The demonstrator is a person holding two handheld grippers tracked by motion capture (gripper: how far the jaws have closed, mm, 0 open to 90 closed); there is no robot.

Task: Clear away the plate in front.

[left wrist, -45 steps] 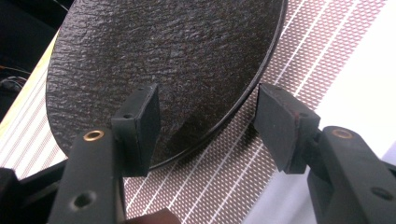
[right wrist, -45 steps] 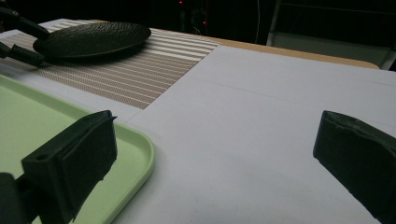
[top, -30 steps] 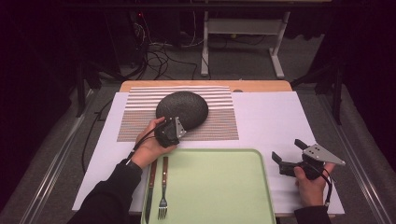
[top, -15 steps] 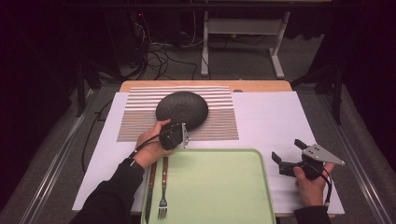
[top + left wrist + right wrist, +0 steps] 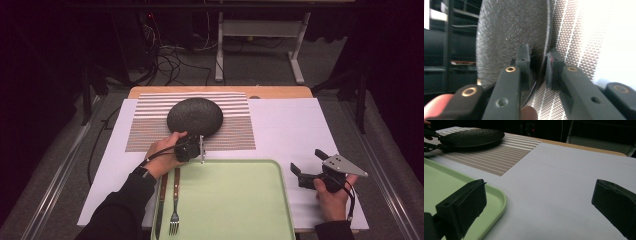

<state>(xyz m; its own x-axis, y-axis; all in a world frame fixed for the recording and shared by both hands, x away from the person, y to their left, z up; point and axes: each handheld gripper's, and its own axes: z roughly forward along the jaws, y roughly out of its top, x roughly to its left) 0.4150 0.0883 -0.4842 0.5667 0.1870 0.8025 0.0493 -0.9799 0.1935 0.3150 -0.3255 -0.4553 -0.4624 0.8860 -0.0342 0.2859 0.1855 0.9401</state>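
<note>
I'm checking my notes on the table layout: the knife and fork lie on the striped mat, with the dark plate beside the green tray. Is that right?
Not quite. The knife and fork lie at the left edge of the green tray, not on the striped mat. The dark plate sits on that mat, just beyond the tray, as the high view shows.
</note>
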